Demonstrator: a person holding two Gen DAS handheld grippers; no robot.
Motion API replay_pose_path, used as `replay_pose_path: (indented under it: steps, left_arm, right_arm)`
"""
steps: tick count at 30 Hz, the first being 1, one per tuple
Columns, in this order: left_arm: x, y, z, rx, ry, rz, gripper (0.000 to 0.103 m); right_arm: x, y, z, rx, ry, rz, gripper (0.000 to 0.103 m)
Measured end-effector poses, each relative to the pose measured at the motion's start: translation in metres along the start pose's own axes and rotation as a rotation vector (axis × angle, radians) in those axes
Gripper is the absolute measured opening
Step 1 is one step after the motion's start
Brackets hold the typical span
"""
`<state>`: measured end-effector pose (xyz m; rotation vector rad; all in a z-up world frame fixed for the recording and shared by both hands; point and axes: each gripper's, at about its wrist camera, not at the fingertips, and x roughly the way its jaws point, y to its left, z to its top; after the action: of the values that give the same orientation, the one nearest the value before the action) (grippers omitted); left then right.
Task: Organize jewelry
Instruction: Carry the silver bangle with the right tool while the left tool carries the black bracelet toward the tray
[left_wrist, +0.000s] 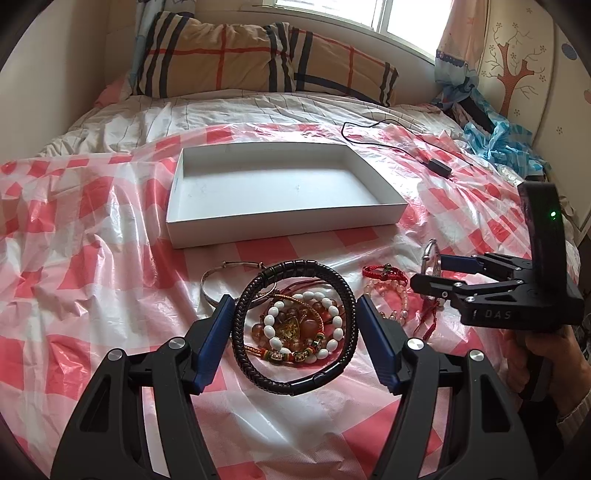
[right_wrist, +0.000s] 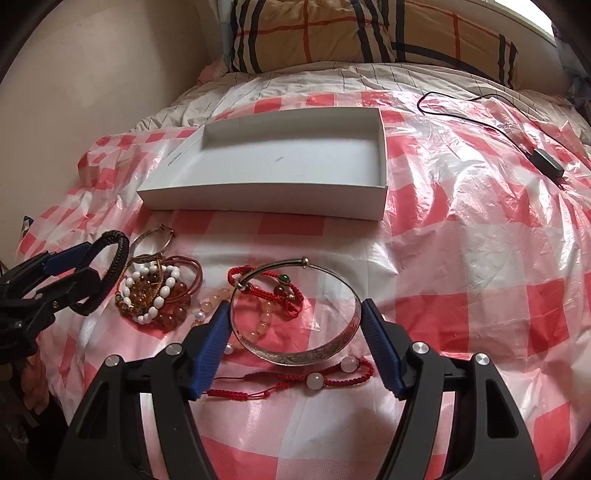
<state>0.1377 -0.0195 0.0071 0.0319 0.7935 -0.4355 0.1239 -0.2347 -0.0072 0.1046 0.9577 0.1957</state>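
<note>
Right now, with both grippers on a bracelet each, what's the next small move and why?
Probably carry the silver bangle, gripped by the right gripper, forward to the white box. The box looks empty, and the left gripper grips the black braided bracelet, which could follow.

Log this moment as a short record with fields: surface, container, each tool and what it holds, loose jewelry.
surface: bed under a red-and-white checked plastic sheet
container: white cardboard box, open, nothing inside
left tool: closed across a black braided bracelet, lifted above the pile
right tool: closed across a silver bangle
loose jewelry: white bead bracelet, amber bead bracelets, red cord bracelets, second silver bangle
other: black adapter with cable
</note>
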Motion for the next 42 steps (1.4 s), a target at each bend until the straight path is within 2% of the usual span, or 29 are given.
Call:
replay_pose_path:
  steps: [8,13,19,42]
  left_arm:
    - [0.000,-0.003,-0.001,0.018,0.000,0.007,0.064]
    - [0.000,-0.003,-0.001,0.016,-0.001,0.006,0.064]
    - [0.001,-0.002,-0.001,0.017,-0.001,0.004,0.064]
    - [-0.001,-0.004,0.000,0.019,-0.006,0.005,0.064]
  right_arm:
    - [-0.018,-0.003,0.003,0.064,-0.055,0.076,0.068]
    - [-0.019,-0.011,0.001,0.113,-0.053,0.117,0.068]
    - [-0.025,-0.011,-0.004,0.130,-0.062,0.127,0.068]
    - [-0.034,0.002,-0.010,0.058,-0.098,0.051,0.068]
